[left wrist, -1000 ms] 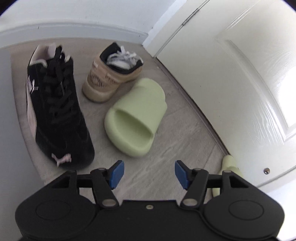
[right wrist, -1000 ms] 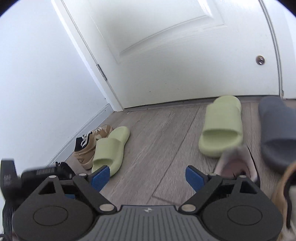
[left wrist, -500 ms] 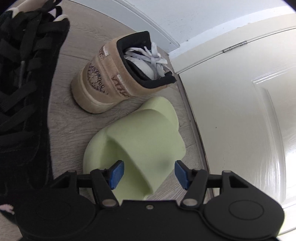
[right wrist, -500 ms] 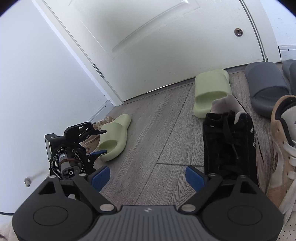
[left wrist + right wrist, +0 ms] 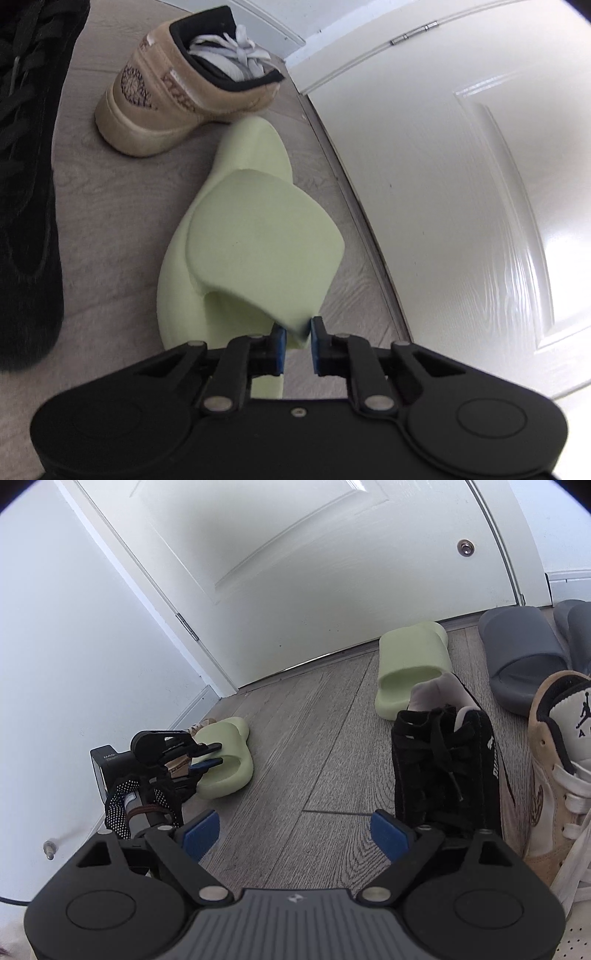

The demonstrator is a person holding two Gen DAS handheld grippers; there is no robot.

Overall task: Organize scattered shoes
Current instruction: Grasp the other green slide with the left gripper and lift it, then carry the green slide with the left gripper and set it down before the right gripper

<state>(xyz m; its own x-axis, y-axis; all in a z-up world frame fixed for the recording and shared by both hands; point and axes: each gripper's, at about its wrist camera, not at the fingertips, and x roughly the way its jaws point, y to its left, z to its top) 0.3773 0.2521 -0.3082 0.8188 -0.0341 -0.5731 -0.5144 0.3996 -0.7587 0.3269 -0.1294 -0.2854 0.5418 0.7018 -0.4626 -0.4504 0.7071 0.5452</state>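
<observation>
slide (image 5: 258,236) — pale green, strap pinched

Left wrist view: black sneaker (image 5: 26,155) cut off by the left edge — toe and heel unseen. Green slide (image 5: 255,251) partly hidden under the tool body. Right wrist view: tan sneaker (image 5: 557,775) and second grey slide (image 5: 576,627) cropped at the right edge; the tan shoe (image 5: 201,724) behind the far slide is mostly hidden.

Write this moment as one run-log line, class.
left tongs: shut on green slide's strap | right tongs: open, empty | matching green slide: by door
</observation>
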